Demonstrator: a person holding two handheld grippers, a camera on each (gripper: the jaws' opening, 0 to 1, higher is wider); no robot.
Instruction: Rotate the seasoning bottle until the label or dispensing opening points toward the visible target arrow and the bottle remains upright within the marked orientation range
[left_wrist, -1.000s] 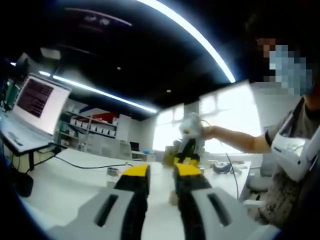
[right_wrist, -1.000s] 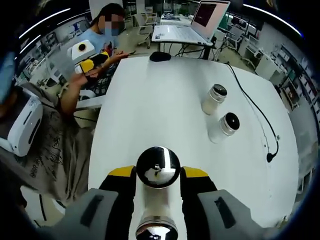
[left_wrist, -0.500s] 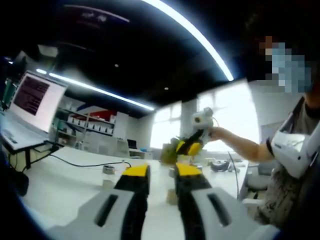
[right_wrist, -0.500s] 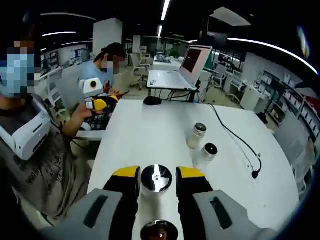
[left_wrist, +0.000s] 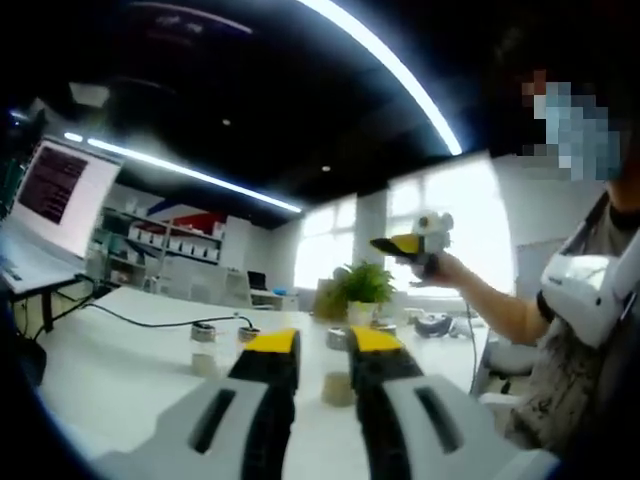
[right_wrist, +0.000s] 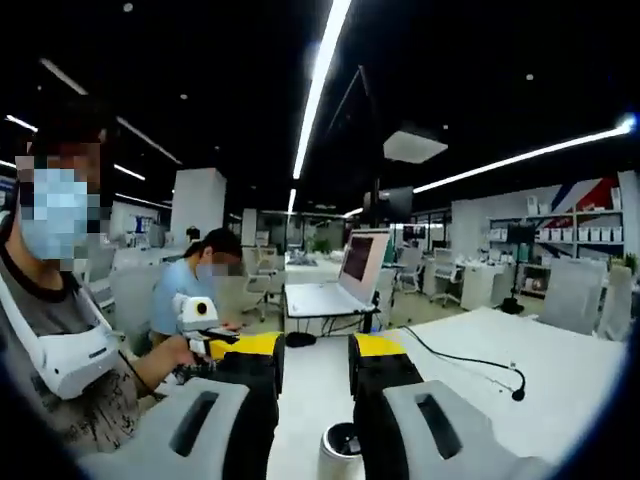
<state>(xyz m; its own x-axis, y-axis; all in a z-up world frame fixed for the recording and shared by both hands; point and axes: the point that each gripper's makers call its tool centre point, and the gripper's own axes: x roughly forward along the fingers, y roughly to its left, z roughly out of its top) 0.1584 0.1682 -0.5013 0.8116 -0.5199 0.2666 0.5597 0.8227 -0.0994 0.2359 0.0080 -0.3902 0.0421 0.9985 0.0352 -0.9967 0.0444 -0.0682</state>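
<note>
A small pale seasoning bottle (left_wrist: 338, 388) stands upright on the white table (left_wrist: 120, 370), seen through the gap just beyond my left gripper (left_wrist: 322, 343). That gripper is open, low over the table, with nothing between its yellow tips. A hand holds my right gripper (left_wrist: 408, 243) high above the table, right of the bottle. In the right gripper view my right gripper (right_wrist: 314, 348) points level across the room, open, its tips empty. A bottle top (right_wrist: 342, 447) shows low between the jaw bases. A hand holds the left gripper (right_wrist: 196, 318) at the left.
Two more bottles (left_wrist: 203, 350) (left_wrist: 247, 336) stand further back on the left by a black cable (left_wrist: 150, 318). An open laptop (right_wrist: 340, 280) and a mouse (right_wrist: 298, 339) lie at the table's far end. A potted plant (left_wrist: 360, 288) stands behind. Another person (right_wrist: 195, 285) sits beyond the table.
My right gripper has risen and tipped up from looking down at the table to level. The bottle cap between its tips one second ago now sits low by the jaw bases.
</note>
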